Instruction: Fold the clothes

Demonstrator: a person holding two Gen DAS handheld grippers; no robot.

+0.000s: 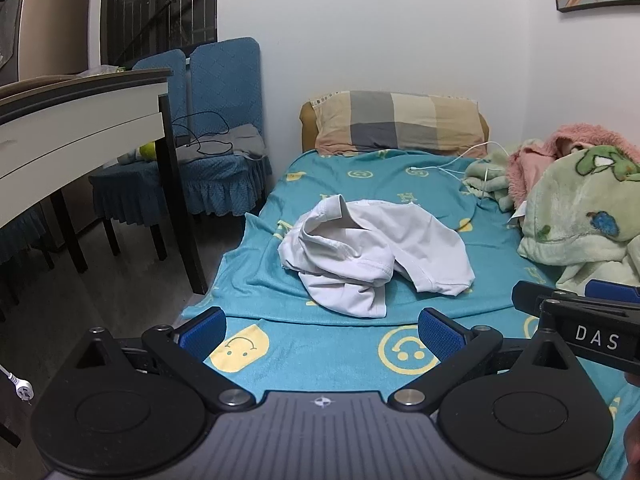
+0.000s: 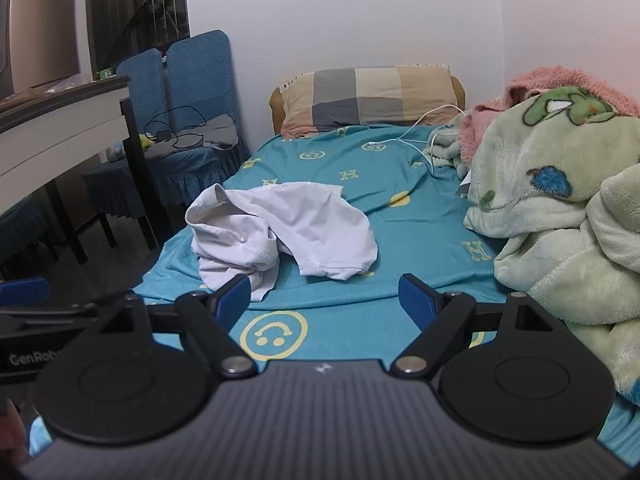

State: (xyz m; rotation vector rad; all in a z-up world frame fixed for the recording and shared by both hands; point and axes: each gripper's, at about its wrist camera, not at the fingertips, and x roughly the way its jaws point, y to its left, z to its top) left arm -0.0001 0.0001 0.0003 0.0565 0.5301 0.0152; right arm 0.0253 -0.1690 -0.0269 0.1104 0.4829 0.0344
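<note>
A crumpled white garment [image 1: 370,254] [image 2: 280,236] lies in a heap on the teal bed sheet [image 1: 360,352] [image 2: 400,220], its collar or cuff standing up at the left. My left gripper [image 1: 322,330] hovers open over the near end of the bed, short of the garment, with nothing between its blue pads [image 1: 202,330]. My right gripper [image 2: 326,300] is open too, its left pad close to the garment's near edge. Each gripper shows at the edge of the other's view: the right one [image 1: 580,312] and the left one [image 2: 28,320].
A checked pillow [image 1: 396,122] lies at the bed's head. Fleece blankets [image 2: 560,220] pile along the right side, with a white cable [image 1: 448,166] nearby. Left of the bed stand a table [image 1: 80,120] and blue covered chairs [image 1: 208,120].
</note>
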